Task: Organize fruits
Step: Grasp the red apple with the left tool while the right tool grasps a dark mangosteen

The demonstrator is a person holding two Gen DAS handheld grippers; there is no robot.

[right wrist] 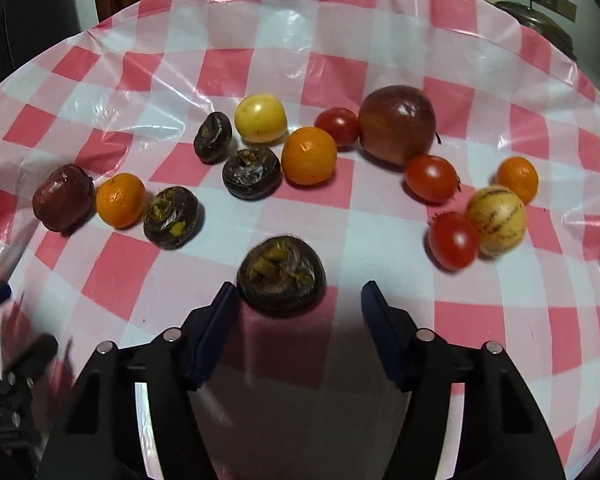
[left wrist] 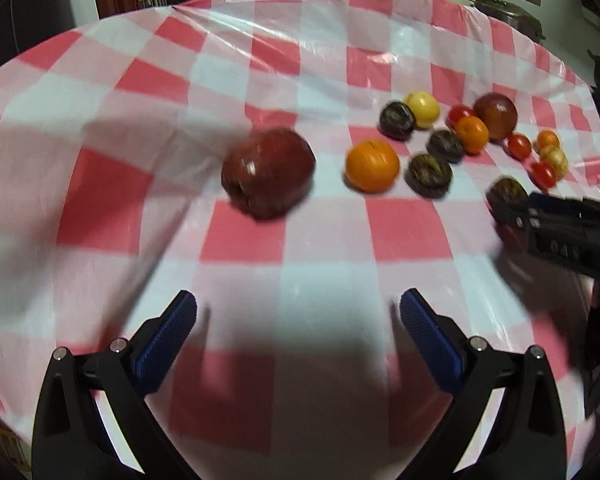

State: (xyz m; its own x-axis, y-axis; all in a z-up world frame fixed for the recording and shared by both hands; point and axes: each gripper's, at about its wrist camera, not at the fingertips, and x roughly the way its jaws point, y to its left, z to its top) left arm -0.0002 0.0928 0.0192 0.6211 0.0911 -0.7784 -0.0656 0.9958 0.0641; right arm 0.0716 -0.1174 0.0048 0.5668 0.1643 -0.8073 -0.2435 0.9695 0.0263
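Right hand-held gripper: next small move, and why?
Probably ease forward, then close: the right hand-held gripper is open, and the dark brown round water chestnut sits just ahead of its fingertips, not yet between them, apart from the other fruit.

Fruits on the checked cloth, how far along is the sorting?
Early. Done: only the red apple sits apart. In hand: nothing; the right gripper is open around the nearest water chestnut, the left gripper open and empty. Left: oranges, cherry tomatoes and other water chestnuts lie mixed.
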